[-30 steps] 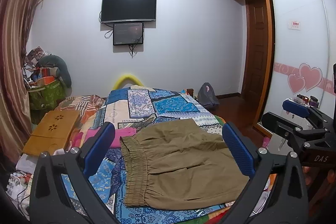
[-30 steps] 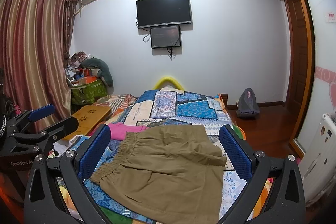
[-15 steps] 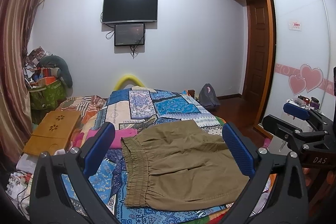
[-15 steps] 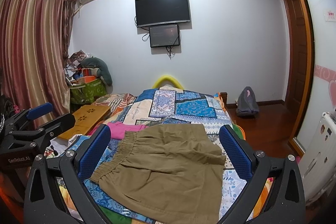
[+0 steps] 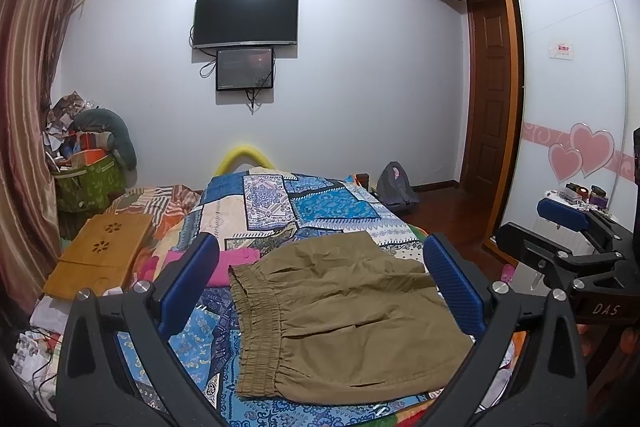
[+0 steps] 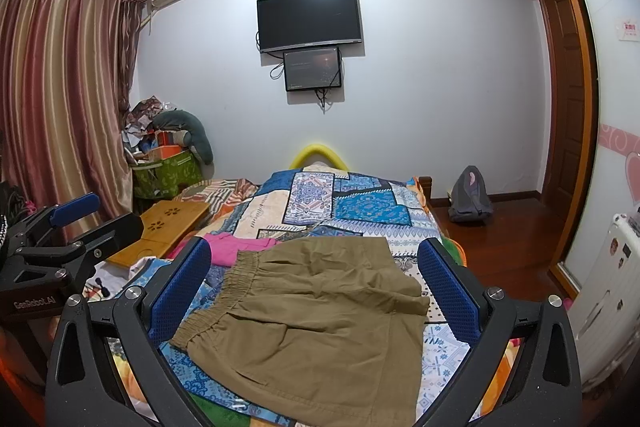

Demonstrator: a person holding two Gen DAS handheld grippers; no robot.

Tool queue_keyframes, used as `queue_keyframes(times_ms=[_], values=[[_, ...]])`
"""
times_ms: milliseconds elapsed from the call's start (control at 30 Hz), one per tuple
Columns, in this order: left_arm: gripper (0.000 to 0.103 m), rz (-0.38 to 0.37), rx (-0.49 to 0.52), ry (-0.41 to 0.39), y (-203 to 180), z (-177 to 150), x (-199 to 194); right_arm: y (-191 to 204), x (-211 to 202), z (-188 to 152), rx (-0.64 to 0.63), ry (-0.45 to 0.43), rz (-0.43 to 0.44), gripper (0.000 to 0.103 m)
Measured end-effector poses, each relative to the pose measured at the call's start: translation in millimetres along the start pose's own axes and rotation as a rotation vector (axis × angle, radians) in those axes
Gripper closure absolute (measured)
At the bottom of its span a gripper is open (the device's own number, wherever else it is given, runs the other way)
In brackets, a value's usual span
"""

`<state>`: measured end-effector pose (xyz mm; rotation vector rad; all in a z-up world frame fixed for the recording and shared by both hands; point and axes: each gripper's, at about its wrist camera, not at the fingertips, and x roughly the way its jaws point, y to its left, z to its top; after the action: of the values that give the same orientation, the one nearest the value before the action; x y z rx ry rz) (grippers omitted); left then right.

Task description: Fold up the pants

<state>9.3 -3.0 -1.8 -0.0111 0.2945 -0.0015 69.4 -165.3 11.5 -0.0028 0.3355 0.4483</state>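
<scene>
**Pants laid flat, both tongs waiting wide**

Nearest the cameras, the left tongs (image 5: 320, 287) stood spread wide with nothing between the blue pads (image 5: 192, 281), and the right tongs (image 6: 316, 287) were likewise wide apart and held nothing. Both hung above the near end of the bed (image 5: 336, 211), clear of the cloth.

Just beyond them the pants (image 5: 344, 323) lay flat on the patchwork cover, elastic waistband (image 5: 256, 331) toward the left, legs toward the right, one half seemingly already laid over the other. A pink garment (image 5: 236, 263) lay touching the waistband's far corner. Farther left sat a wooden tray (image 5: 100, 259); on the far wall hung a TV (image 5: 246, 17).

By my reading, the task stood between folds: the pants were spread and no grip had been taken. The next move would call for lowering each of the tongs onto an edge, probably the leg hems, pinching through all layers, and carrying them over toward the waistband without dragging the cover.

Against the earlier frames, little differed: the pants lay the same, the tongs were as wide, and both views had shifted only slightly.
</scene>
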Motion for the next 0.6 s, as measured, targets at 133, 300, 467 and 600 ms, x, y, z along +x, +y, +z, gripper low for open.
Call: queue_keyframes(times_ms=[133,300,467,600], values=[[0.000,0.000,0.000,0.000,-0.3,0.1,-0.2,-0.1,0.3,0.2,0.001,0.000,0.000,0.000],[0.000,0.001,0.000,-0.001,-0.7,0.0,0.2,-0.8,0.7,0.5,0.000,0.000,-0.002,0.000],[0.000,0.000,0.000,-0.001,-0.8,-0.4,0.1,-0.9,0.8,0.6,0.001,0.000,-0.002,0.000],[0.000,-0.001,0.001,-0.002,-0.8,-0.6,0.1,-1.4,1.3,0.8,0.000,0.002,-0.001,0.000]])
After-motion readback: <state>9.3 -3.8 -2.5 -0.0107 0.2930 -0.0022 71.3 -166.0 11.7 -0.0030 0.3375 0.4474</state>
